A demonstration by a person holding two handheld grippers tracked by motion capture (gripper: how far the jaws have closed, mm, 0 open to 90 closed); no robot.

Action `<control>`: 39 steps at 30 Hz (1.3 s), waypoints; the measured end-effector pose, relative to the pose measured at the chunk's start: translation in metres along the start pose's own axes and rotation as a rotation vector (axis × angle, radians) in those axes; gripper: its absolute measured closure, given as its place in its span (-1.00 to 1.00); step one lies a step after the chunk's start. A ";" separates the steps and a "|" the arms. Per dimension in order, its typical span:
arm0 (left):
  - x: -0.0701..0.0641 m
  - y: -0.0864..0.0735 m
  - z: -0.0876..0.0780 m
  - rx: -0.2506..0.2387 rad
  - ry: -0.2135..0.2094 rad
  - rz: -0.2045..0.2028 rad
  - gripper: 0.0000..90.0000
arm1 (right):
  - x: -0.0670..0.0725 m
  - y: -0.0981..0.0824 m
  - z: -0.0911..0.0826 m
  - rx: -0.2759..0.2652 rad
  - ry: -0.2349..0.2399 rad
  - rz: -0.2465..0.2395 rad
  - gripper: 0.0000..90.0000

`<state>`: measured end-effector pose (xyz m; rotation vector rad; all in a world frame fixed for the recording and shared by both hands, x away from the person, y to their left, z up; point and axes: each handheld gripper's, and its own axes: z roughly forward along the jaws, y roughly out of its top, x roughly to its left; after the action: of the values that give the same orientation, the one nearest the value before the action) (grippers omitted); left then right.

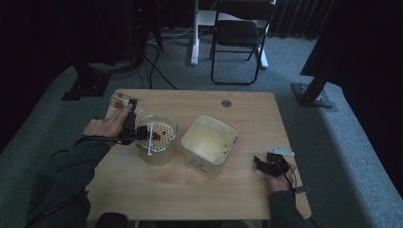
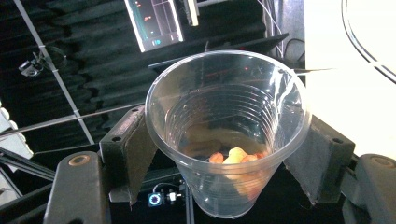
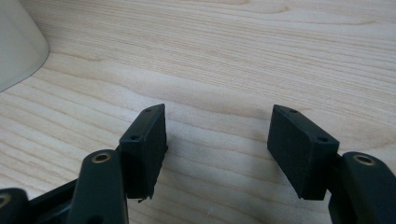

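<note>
Dim carpet is surrounding the tabletop (image 1: 142, 190), where the cup (image 2: 228, 135), tipped mouth-away toward the far left corner, is sitting clamped in the left gripper (image 1: 130, 124) just beside the strainer pot (image 1: 157, 137). Food bits (image 2: 233, 156) are clinging near its base. The right gripper (image 3: 217, 149) is resting spread and empty near the right edge, beyond the tin (image 1: 209, 142).

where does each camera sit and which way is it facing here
High view: above the person's side, looking forward and down on the wooden table; both forearms, left gripper and right gripper show.
Left gripper view: rides the left gripper, tipped up toward the ceiling; its jaws clamp a clear plastic cup.
Right gripper view: rides the right gripper, facing down at the table; jaws open.
Shared: high and left gripper views both show the cup.
</note>
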<state>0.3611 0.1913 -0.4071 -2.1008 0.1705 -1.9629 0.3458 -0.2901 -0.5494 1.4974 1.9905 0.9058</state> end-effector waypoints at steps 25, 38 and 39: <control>-0.003 -0.001 0.001 0.008 0.011 0.015 -0.34 | 0.000 0.000 0.000 0.000 0.000 0.000 -0.18; -0.004 -0.001 0.003 0.008 0.015 0.011 -0.34 | 0.000 0.000 0.000 0.000 0.000 -0.001 -0.18; -0.004 0.000 0.003 0.008 0.015 0.012 -0.34 | 0.000 0.000 0.000 0.001 0.000 -0.001 -0.18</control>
<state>0.3638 0.1929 -0.4109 -2.0763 0.1774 -1.9698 0.3459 -0.2902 -0.5494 1.4970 1.9913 0.9049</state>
